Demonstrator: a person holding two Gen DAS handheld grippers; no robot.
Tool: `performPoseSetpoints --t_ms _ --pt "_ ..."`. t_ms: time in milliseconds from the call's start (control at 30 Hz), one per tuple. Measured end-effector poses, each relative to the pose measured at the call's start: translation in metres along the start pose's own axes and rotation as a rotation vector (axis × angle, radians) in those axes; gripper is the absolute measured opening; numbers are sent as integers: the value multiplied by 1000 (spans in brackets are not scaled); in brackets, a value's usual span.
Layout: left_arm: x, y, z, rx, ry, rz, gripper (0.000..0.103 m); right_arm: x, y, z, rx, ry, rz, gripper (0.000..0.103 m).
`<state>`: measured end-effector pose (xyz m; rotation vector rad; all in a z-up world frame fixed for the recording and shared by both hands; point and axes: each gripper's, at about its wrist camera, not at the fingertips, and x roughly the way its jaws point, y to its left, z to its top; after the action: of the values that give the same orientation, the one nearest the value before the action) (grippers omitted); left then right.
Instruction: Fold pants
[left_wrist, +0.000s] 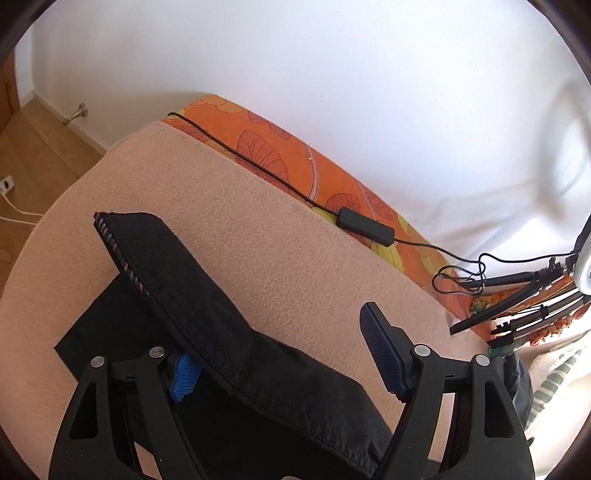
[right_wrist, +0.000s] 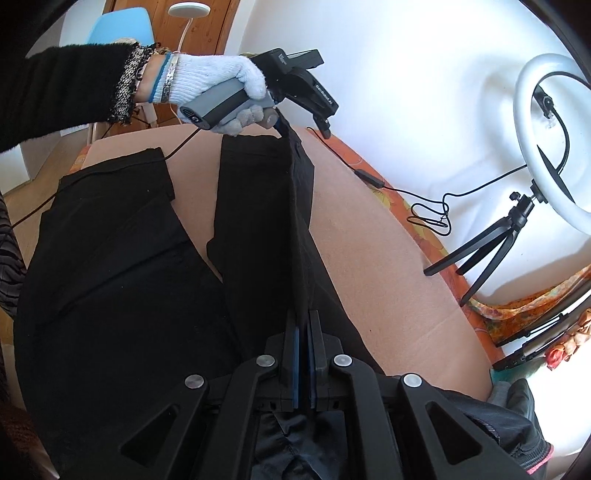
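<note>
Black pants (right_wrist: 122, 266) lie on a beige blanket (right_wrist: 369, 251), legs spread apart. My right gripper (right_wrist: 303, 354) is shut on a raised fold of the right leg near the waist. My left gripper (left_wrist: 280, 354) is open in its own view, its jaws wide apart around the lifted leg end (left_wrist: 173, 266), whose hem shows a pink-striped edge. In the right wrist view the left gripper (right_wrist: 291, 122), held by a white-gloved hand (right_wrist: 214, 85), hangs over the far hem of that leg; its fingertips are hidden by cloth.
An orange patterned sheet (left_wrist: 295, 162) borders the blanket by a white wall. A black cable with an adapter (left_wrist: 365, 227) runs along it. A ring light on a tripod (right_wrist: 546, 147) stands at the right. Wooden floor (left_wrist: 33, 155) lies at the left.
</note>
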<state>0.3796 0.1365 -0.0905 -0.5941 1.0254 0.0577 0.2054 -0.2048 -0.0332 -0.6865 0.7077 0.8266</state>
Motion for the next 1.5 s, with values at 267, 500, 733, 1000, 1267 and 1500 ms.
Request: performPoseSetpoints --t_ms 267,500,733,1000,1267,1500 --pt "-13 24 -13 -27 -88 -134 6 -4 -9 -4 44 -2 -40 1" --pt "-54 18 -23 34 -189 -158 3 -21 -14 -4 109 -31 -110 1" --pt "-122 20 -46 100 -256 -163 3 -57 -6 3 133 -78 -177 1" --pt "-178 27 -90 121 -307 -147 3 -99 35 1 93 -111 -214 1" --pt "-220 50 -155 119 -326 -144 3 -134 77 -14 60 -114 -208 1" --pt "-222 84 -220 57 -285 -177 3 -149 115 -41 21 -58 -187 1"
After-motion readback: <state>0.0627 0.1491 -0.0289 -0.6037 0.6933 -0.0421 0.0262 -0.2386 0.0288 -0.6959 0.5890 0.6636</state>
